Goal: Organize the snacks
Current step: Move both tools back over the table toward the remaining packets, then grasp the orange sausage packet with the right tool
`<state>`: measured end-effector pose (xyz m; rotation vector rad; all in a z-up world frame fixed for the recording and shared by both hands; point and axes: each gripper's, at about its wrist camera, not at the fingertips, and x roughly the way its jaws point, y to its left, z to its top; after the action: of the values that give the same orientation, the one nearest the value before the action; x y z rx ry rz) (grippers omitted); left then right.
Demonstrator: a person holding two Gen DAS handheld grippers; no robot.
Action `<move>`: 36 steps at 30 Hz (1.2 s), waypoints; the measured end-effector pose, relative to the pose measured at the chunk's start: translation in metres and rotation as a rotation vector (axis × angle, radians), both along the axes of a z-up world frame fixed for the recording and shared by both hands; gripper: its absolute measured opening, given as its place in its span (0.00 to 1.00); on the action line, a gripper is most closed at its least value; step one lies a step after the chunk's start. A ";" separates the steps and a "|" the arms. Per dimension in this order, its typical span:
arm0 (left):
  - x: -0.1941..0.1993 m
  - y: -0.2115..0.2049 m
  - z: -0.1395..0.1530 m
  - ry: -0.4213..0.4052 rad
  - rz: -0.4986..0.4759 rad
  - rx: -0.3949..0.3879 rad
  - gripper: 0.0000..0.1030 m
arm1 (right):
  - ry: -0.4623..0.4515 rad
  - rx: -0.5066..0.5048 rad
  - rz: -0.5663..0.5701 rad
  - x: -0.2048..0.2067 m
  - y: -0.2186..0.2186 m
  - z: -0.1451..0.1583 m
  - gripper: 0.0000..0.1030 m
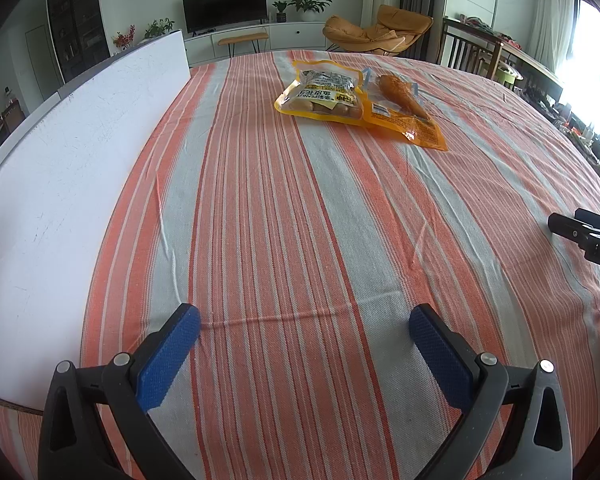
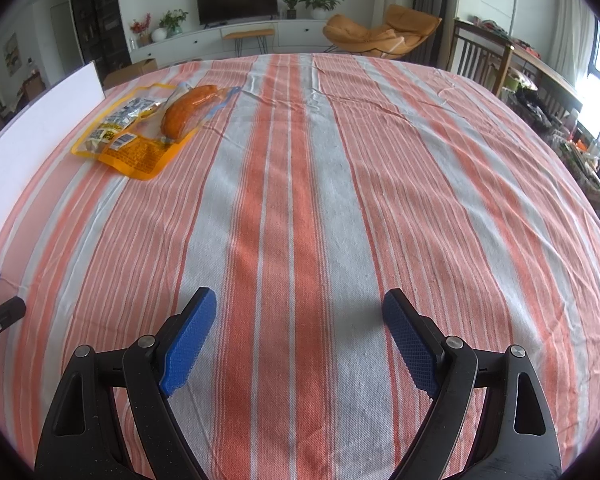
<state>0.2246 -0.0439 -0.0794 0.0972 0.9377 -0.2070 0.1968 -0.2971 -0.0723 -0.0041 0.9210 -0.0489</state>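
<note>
Tablecloth (image 1: pixel 300 220) striped orange, grey, thin white lines. Far snack packs: peanut bag (image 1: pixel 320 94) yellow with black-white print, sausage pack (image 1: pixel 404 110) orange. White board (image 1: pixel 60 168) at left. Blue textured pads (image 2: pixel 190 346) on black grippers.

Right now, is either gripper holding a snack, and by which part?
Nothing is held. The left gripper and right gripper are open over the tablecloth; both snack packs lie untouched farther away.

Striped tablecloth (image 1: pixel 300 220) bearing two snack packets (image 1: pixel 320 94), white board (image 1: pixel 60 152)
</note>
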 end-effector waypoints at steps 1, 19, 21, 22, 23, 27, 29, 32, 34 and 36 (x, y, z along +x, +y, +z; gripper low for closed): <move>0.000 0.000 0.000 0.000 0.000 0.000 1.00 | 0.000 0.001 0.000 0.000 0.000 0.000 0.86; -0.011 0.009 0.000 0.001 -0.052 -0.007 1.00 | 0.112 0.023 0.015 0.030 0.007 0.003 0.89; -0.011 0.009 0.000 0.001 -0.052 -0.007 1.00 | 0.136 0.097 0.038 0.062 0.015 0.012 0.87; -0.011 0.009 0.000 0.001 -0.052 -0.007 1.00 | 0.119 0.117 0.036 0.076 0.021 0.018 0.87; -0.011 0.009 0.000 0.001 -0.052 -0.008 1.00 | 0.097 0.132 0.033 0.091 0.027 0.025 0.88; -0.011 0.009 0.000 0.001 -0.051 -0.007 1.00 | 0.091 0.190 0.032 0.165 0.065 0.032 0.87; -0.011 0.009 0.000 0.001 -0.051 -0.007 1.00 | 0.117 0.172 0.035 0.200 0.088 0.020 0.87; -0.011 0.009 0.000 0.001 -0.050 -0.007 1.00 | 0.166 0.022 0.025 0.226 0.119 -0.004 0.85; -0.010 0.009 0.000 0.002 -0.050 -0.009 1.00 | 0.139 0.003 0.044 0.221 0.129 -0.003 0.73; -0.009 0.009 0.000 0.001 -0.050 -0.009 1.00 | 0.127 0.013 0.061 0.212 0.129 0.001 0.51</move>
<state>0.2152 -0.0349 -0.0795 0.1125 0.9362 -0.2574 0.4088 -0.1681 -0.0713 -0.0238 1.0478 0.0140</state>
